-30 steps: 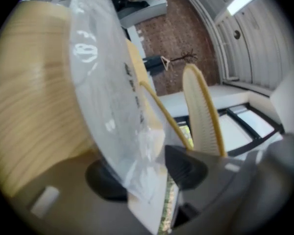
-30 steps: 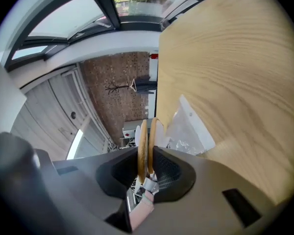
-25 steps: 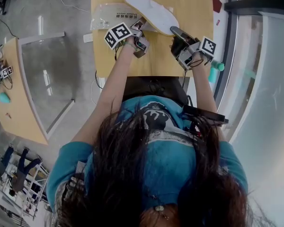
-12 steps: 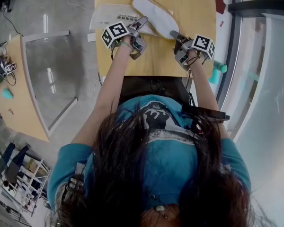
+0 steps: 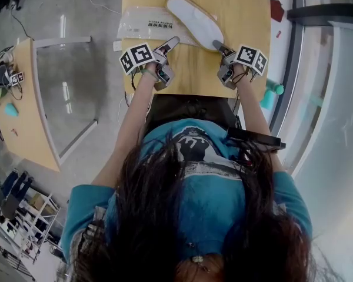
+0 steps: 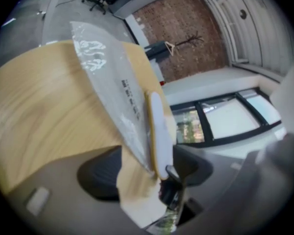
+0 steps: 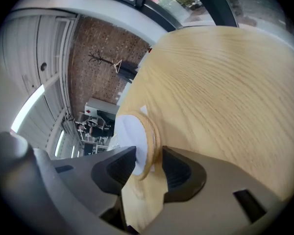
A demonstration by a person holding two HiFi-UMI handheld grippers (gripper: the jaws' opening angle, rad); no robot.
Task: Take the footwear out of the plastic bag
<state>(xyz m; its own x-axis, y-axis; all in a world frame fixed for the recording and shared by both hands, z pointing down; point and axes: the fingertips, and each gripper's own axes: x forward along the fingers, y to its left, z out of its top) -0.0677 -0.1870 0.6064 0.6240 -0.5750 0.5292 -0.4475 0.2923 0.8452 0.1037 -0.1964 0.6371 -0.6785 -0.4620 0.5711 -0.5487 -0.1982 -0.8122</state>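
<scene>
A white slipper (image 5: 194, 21) with a tan rim lies on the wooden table (image 5: 247, 10), its toe resting partly on the clear plastic bag (image 5: 144, 23), which lies flat to its left. My right gripper (image 5: 217, 44) is at the slipper's heel. Its jaws are opening, and the heel (image 7: 146, 148) stands between the pads with little room on either side. My left gripper (image 5: 166, 46) is open, drawn back from the bag's near edge. In the left gripper view the bag (image 6: 112, 82) and the slipper (image 6: 159, 131), seen edge-on, run out ahead of the wide jaws.
The table's near edge is just behind both grippers, with a dark chair (image 5: 188, 107) below it. A second wooden table (image 5: 29, 128) stands on the left. A teal object (image 5: 273, 87) and a dark red thing (image 5: 277, 9) lie off the table's right side.
Both grippers have drawn back toward the table's near edge. The left gripper has let go of the bag and stands wider. The slipper came nearer, and the right jaws have spread round its heel.
</scene>
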